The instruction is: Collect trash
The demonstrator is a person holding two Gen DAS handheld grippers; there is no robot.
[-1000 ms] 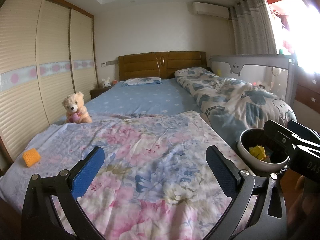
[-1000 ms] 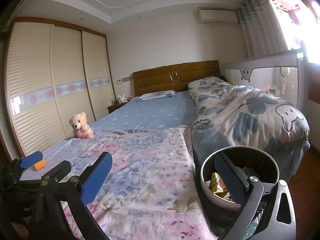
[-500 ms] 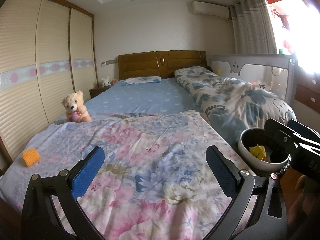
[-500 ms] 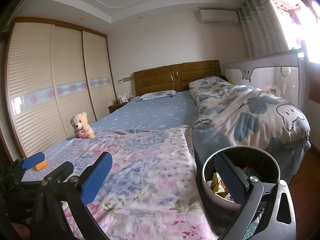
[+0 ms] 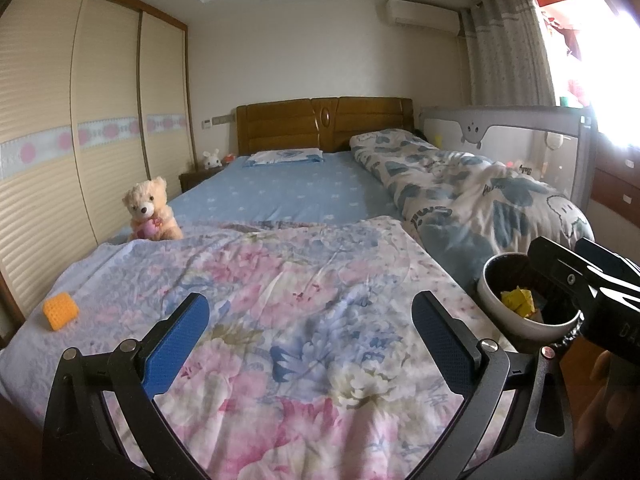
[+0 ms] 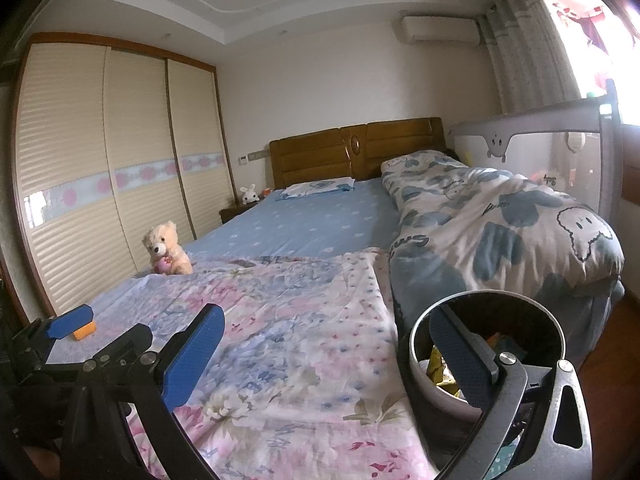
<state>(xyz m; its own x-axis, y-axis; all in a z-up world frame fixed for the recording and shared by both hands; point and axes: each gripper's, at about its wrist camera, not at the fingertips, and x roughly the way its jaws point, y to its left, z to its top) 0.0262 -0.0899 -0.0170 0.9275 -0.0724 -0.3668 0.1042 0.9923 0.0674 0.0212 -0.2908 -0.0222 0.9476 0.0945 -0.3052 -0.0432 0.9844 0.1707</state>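
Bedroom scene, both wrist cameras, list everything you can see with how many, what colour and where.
Orange sponge-like block: 1, orange, on floral blanket, near left corner of the bed.
Trash bin: 1, white outside, dark inside, at the bed's foot, right side; yellow scraps inside.
Teddy bear: 1, cream, sitting at bed's left edge.
Floral blanket: 1, pink and blue, over the bed's foot.
Patterned duvet: 1, white and grey-blue, bunched along the right side.
Pillow: 1, blue-white, by headboard.
Toy rabbit: 1, white, on nightstand.
Wardrobe: 1, cream, left wall.
Air conditioner: 1, white, high on wall.
Left hand-held gripper: open, above blanket.
Right hand-held gripper: open, one finger inside the bin.
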